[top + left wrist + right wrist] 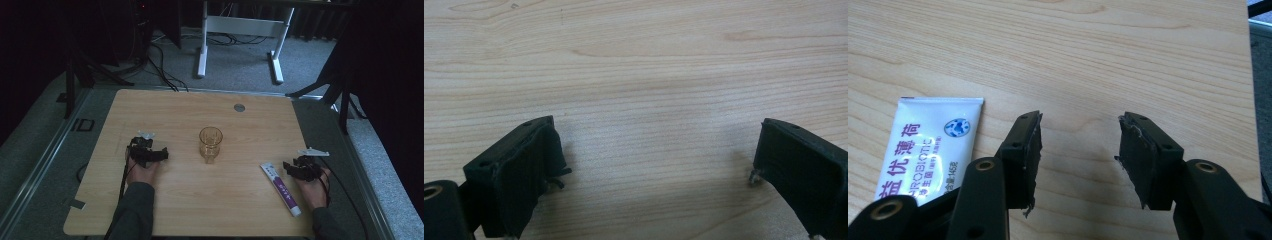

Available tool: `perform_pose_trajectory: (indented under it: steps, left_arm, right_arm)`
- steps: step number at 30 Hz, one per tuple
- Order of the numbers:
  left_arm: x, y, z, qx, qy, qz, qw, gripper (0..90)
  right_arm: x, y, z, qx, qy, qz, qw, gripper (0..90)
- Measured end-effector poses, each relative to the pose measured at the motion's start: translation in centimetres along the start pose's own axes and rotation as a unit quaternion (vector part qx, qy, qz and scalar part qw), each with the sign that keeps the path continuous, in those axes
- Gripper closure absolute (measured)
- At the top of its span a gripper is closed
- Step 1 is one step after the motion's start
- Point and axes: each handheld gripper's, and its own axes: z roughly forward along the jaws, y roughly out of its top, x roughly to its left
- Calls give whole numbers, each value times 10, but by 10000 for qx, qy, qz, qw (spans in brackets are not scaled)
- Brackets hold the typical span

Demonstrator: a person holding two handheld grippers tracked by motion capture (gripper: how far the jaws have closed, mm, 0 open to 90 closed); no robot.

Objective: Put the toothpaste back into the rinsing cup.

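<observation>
- Toothpaste tube (281,188) lies flat on the tabletop (200,210), just beside my right claw (289,167), on its left; not between the jaws.
- My right claw (1078,150): released, jaws apart over bare wood.
- My left claw (159,154): released, jaws wide, nothing between.
- Both hands rest low on the tabletop.
- Glass (210,143) upright at centre, well apart from the tube; nothing blocks it.

The table (170,210) has lots of bare wood. A glass (210,143) stands in the middle, between the two hands, with open room on both sides. A tube (281,189) lies flat just beside the right gripper (299,167), on its inner side. Bare wood lies between each gripper's wide jaws. A small round thing (239,107), maybe a cap, sits at the far edge.
</observation>
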Motion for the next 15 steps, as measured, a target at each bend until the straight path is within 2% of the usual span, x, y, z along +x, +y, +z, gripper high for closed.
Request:
perform_pose_trajectory:
  steps: [15]
  left_arm:
    - [0, 0, 0, -1, 0, -1, 10000, 40]
  right_arm:
    - [3, -1, -15, 151, -45, -108, 9998, 502]
